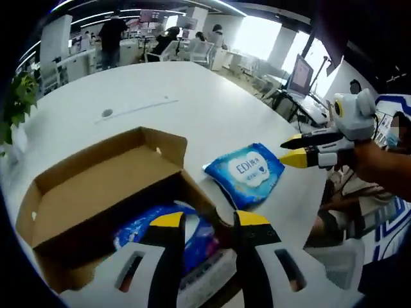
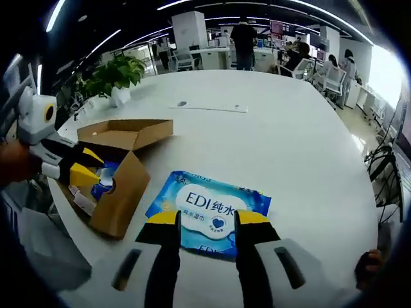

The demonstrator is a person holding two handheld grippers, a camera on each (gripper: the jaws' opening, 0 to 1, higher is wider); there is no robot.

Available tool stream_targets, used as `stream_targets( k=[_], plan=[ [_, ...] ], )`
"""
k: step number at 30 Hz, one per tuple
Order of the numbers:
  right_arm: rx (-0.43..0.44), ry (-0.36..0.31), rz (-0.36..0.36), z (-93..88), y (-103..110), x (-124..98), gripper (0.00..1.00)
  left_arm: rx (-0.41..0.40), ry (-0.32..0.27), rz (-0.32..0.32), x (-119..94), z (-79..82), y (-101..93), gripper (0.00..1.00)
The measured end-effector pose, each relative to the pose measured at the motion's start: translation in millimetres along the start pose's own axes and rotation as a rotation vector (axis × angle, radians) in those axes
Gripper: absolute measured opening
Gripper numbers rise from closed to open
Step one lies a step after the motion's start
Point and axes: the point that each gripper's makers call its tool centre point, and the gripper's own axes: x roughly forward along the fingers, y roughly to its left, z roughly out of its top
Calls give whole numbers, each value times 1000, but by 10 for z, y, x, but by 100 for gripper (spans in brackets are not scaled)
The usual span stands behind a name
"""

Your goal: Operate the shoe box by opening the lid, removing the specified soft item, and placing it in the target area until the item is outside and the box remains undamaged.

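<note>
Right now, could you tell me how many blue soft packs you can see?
2. One wipes pack lies on the white table beside the cardboard box. Another blue pack sits inside the box; more may be hidden beneath it.

We cannot make out what lies inside the shoe box: blue packaging shows just past the left tongs, half covered by their tips and the box wall. Beneath the right tongs, the near edge of the blue wipes pack is hidden, and its small print is unreadable.
</note>
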Motion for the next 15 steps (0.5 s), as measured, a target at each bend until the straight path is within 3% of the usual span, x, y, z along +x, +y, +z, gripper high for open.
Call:
stream_targets(
  k=[5, 10, 15],
  plan=[
    [-23, -5, 21, 77, 270, 12, 31, -38, 15, 64, -149, -169, 315, 28],
    [-49, -6, 44, 117, 495, 27, 30, -77, 59, 137, -148, -355, 671, 29],
    [-66, 12, 57, 102, 607, 78, 30, -106, 66, 163, -99, -468, 821, 30]
  ],
)
